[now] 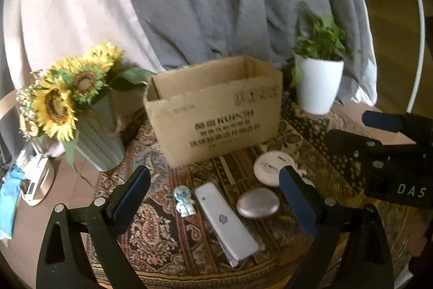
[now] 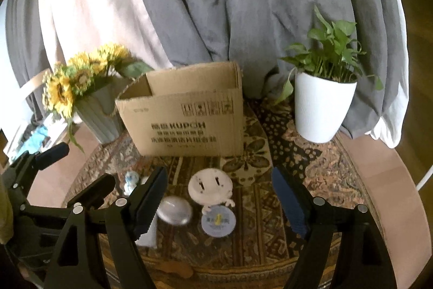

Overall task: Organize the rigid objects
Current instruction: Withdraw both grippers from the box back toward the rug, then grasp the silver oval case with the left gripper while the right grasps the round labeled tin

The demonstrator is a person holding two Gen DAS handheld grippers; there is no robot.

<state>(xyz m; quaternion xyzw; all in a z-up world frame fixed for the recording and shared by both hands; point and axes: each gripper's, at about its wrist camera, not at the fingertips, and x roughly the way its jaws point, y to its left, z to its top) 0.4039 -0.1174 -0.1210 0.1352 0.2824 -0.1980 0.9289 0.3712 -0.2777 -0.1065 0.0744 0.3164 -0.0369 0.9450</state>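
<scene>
A cardboard box (image 1: 216,110) stands open-topped on a patterned cloth (image 1: 167,243); everything else is placed relative to it. What shows of its inside is bare cardboard; its floor is out of sight.

The left wrist view shows, in front of the box, a small white-and-blue figurine (image 1: 184,201), a long white remote-like bar (image 1: 226,221), a silver oval pebble-shaped object (image 1: 258,203) and a white round disc (image 1: 273,169). The right wrist view hides most of the bar behind a finger, but reveals a small round tin with a blue-and-yellow label (image 2: 218,220), just in front of the disc, which the left view does not show.

Left of the box, a ribbed grey pot (image 1: 101,137) holds sunflowers (image 1: 67,94). To its right, a white pot (image 2: 322,110) holds a leafy green plant (image 2: 331,50).

The left gripper (image 1: 215,197) is released, its jaws spread wide above the figurine, bar and pebble, gripping nothing. The right gripper (image 2: 219,199) is likewise released, spread around the disc and tin, touching neither.
</scene>
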